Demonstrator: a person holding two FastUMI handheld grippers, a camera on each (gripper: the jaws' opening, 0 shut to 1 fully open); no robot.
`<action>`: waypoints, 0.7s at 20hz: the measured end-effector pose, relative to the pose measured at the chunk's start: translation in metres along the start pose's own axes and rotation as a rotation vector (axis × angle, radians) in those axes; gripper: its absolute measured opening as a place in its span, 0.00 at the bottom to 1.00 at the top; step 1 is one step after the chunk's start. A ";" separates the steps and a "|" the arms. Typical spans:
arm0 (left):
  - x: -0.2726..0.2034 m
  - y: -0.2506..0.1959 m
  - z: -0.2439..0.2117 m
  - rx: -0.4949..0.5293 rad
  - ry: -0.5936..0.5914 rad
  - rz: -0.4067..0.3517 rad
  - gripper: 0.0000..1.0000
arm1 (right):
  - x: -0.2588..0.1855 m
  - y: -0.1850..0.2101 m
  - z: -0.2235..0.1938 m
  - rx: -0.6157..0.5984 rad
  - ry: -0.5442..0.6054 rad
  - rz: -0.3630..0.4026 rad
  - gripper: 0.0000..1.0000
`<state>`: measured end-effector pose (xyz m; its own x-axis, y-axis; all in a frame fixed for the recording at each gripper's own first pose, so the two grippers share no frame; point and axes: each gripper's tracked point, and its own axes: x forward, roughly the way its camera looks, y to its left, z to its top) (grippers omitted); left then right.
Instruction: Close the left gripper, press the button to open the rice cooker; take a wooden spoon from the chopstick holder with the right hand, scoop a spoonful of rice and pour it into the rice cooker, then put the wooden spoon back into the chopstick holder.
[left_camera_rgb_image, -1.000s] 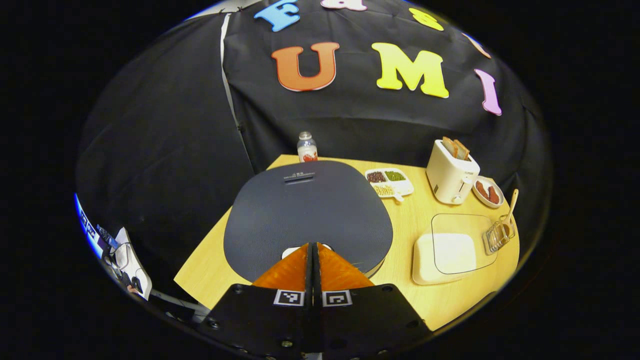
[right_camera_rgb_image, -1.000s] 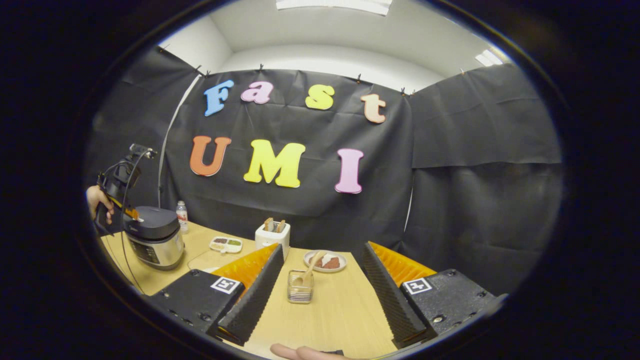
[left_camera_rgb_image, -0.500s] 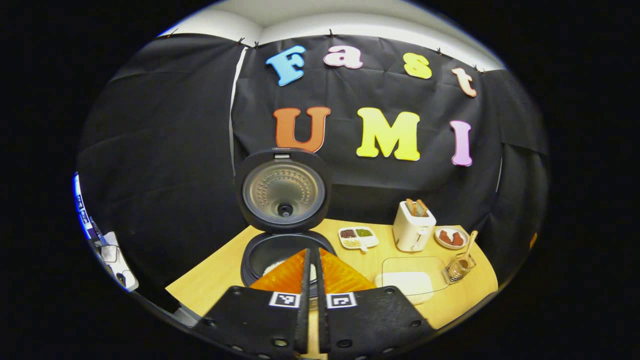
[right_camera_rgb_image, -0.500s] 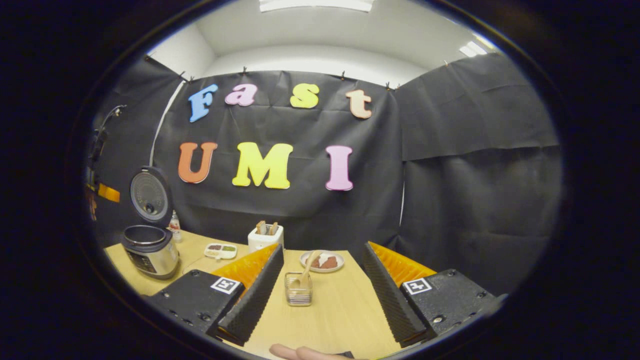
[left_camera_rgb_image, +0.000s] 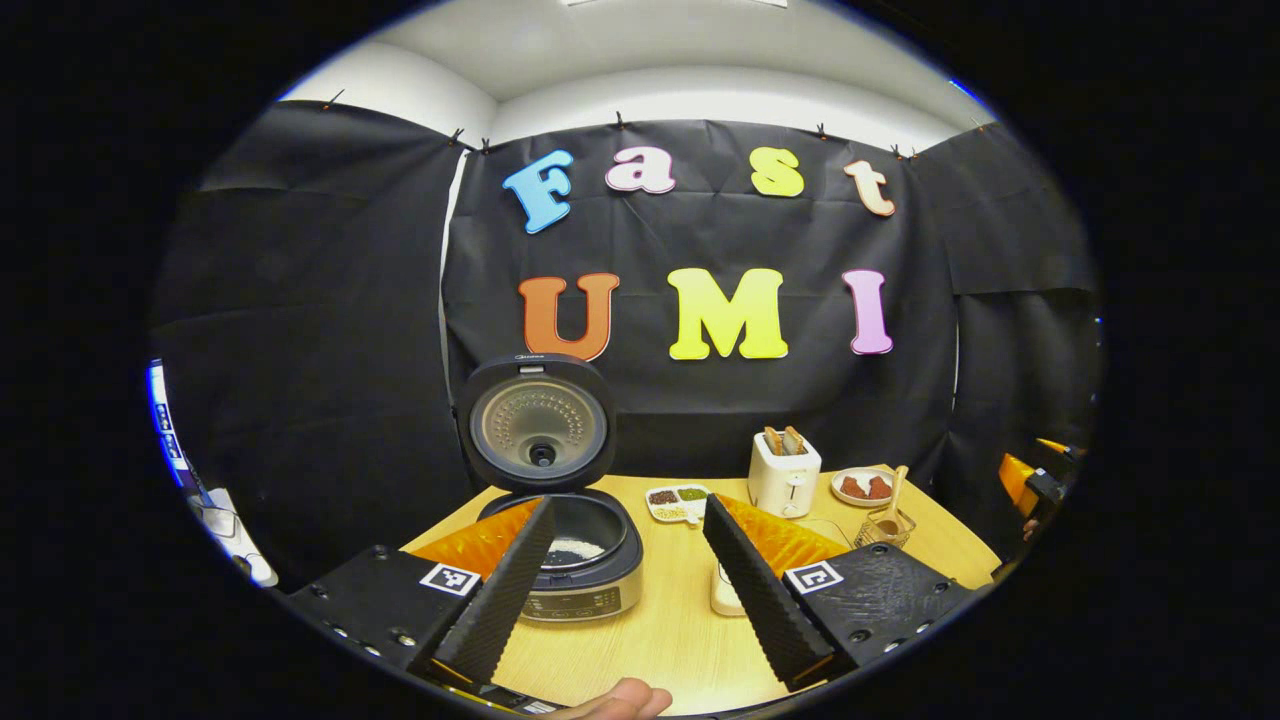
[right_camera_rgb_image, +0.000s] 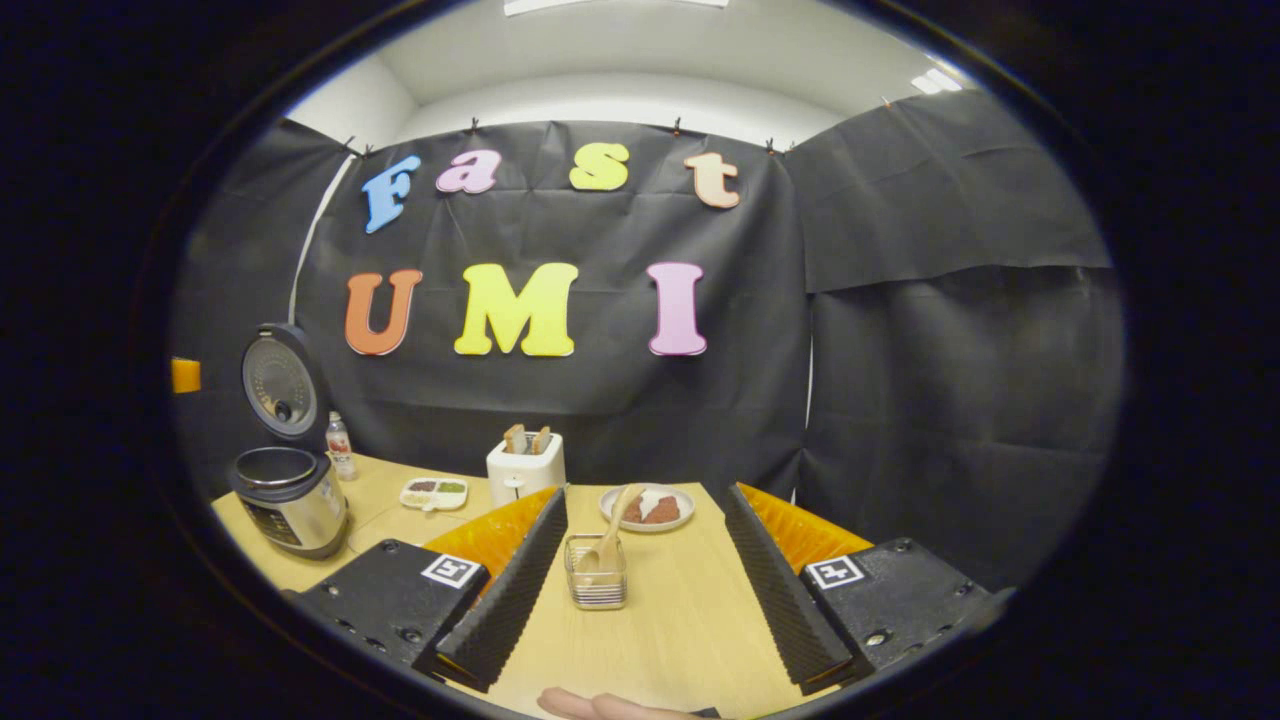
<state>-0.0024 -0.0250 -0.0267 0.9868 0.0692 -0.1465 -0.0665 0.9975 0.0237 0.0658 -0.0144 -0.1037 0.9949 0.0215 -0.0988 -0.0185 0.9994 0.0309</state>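
Rice cooker open on the table; both of my grippers spread wide and empty.

My left gripper (left_camera_rgb_image: 625, 570) has its fingers well apart, holding nothing, the round black-and-silver rice cooker (left_camera_rgb_image: 575, 560) between them, lid upright, white rice inside; writing on its lid and front panel is too small to read; my right gripper (right_camera_rgb_image: 645, 575) is equally wide, empty, with the clear chopstick holder (right_camera_rgb_image: 596, 585) between its fingers, the pale wooden spoon (right_camera_rgb_image: 610, 530) leaning in it; a fingertip (left_camera_rgb_image: 625, 700) is cut off at the lower edge.
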 end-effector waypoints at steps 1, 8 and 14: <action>-0.006 -0.006 0.000 0.002 -0.008 -0.014 0.95 | 0.009 0.001 -0.005 0.003 0.014 0.004 1.00; -0.049 -0.034 -0.005 0.021 -0.096 -0.106 1.00 | 0.080 0.020 -0.047 0.070 0.121 0.055 1.00; -0.062 -0.043 -0.015 0.032 -0.111 -0.119 0.95 | 0.159 0.027 -0.092 0.049 0.230 0.044 1.00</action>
<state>-0.0627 -0.0714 -0.0332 0.9978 -0.0533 -0.0399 0.0551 0.9975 0.0448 0.2142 0.0189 -0.2097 0.9441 0.0769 -0.3205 -0.0511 0.9948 0.0880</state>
